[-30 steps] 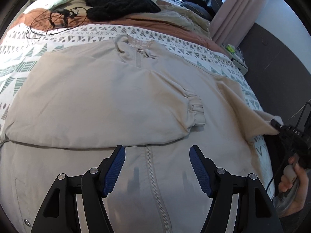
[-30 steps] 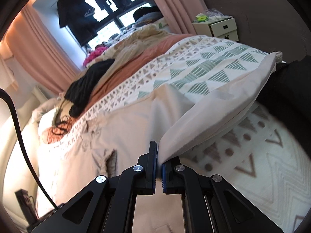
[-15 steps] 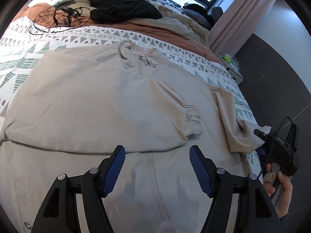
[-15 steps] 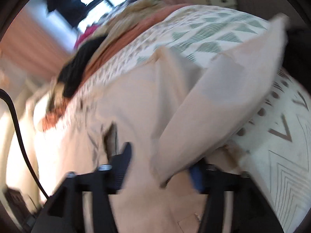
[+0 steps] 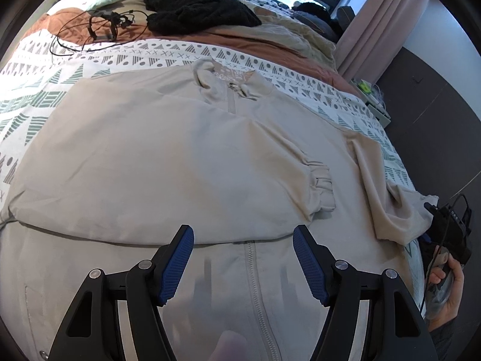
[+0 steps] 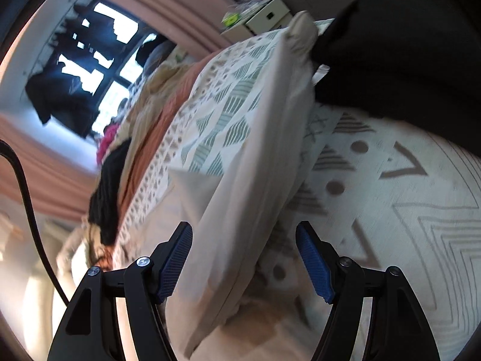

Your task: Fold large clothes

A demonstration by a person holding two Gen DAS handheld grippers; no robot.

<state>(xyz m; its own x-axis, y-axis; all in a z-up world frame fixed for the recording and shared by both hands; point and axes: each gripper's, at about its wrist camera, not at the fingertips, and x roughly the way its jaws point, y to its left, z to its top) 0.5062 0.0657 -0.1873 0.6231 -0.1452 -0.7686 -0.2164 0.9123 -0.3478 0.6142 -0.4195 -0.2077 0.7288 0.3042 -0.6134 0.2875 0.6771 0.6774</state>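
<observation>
left wrist: close above jacket (image 5: pixel 168 162), facing window | right wrist: rolled, bed-edge | shared: jacket, bedspread (image 6: pixel 228 114)

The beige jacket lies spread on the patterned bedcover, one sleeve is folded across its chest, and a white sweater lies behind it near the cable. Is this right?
Not quite: the sweater behind the beige jacket is black, not white, as the left wrist view shows. The rest holds: the jacket lies on the patterned bedcover, one sleeve folded across its chest, the cable nearby.

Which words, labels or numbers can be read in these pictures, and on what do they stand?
"DAS": white letters on the black right gripper, partly cut off; this reading is uncertain.
Printed neck label inside the collar of the beige jacket: too small to read.
Nothing else carries readable text.
</observation>
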